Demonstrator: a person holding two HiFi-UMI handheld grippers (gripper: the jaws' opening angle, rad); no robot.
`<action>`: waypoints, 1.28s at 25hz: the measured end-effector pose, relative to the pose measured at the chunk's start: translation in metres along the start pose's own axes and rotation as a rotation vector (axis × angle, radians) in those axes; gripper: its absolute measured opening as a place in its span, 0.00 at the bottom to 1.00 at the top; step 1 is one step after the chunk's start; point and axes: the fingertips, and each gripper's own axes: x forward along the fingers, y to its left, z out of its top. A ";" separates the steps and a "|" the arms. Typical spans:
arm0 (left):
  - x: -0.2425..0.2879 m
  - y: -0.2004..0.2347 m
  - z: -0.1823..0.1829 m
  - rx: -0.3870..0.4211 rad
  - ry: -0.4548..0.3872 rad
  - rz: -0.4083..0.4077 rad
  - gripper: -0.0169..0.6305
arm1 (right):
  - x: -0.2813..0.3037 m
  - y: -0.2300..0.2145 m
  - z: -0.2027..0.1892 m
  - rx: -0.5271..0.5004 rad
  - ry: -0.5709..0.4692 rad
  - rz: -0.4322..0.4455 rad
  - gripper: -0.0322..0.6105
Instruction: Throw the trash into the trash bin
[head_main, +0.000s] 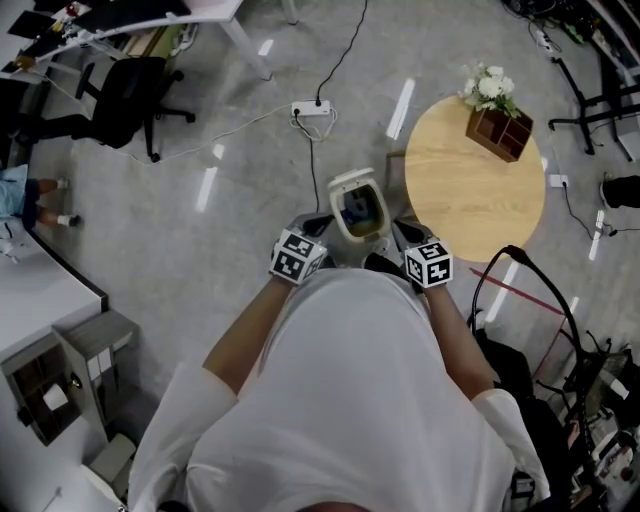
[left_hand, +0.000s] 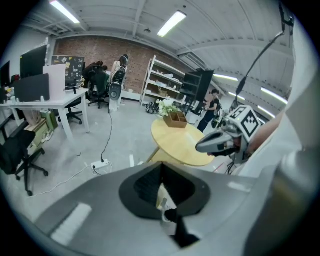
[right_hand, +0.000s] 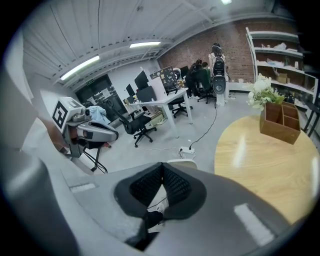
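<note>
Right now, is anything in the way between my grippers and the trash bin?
Nothing visible is. The trash bin stands just ahead, between the shut left gripper and right gripper; the round table sits off to its right.

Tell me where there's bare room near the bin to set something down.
The table is bare except for the organizer with flowers at its far edge. The floor left of the bin, up to the chair, is open. Ahead of the bin lie a power strip and its cord. At lower right, dark gear crowds the floor.
</note>
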 end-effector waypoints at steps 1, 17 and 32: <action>0.000 0.001 0.000 -0.001 0.001 0.001 0.03 | 0.000 0.000 0.000 0.001 -0.001 -0.002 0.05; 0.007 -0.007 0.002 0.037 0.009 -0.012 0.03 | -0.001 -0.003 0.007 0.002 -0.021 0.003 0.05; 0.007 -0.015 0.000 0.033 0.009 -0.025 0.03 | -0.006 0.002 0.003 0.006 -0.025 0.004 0.05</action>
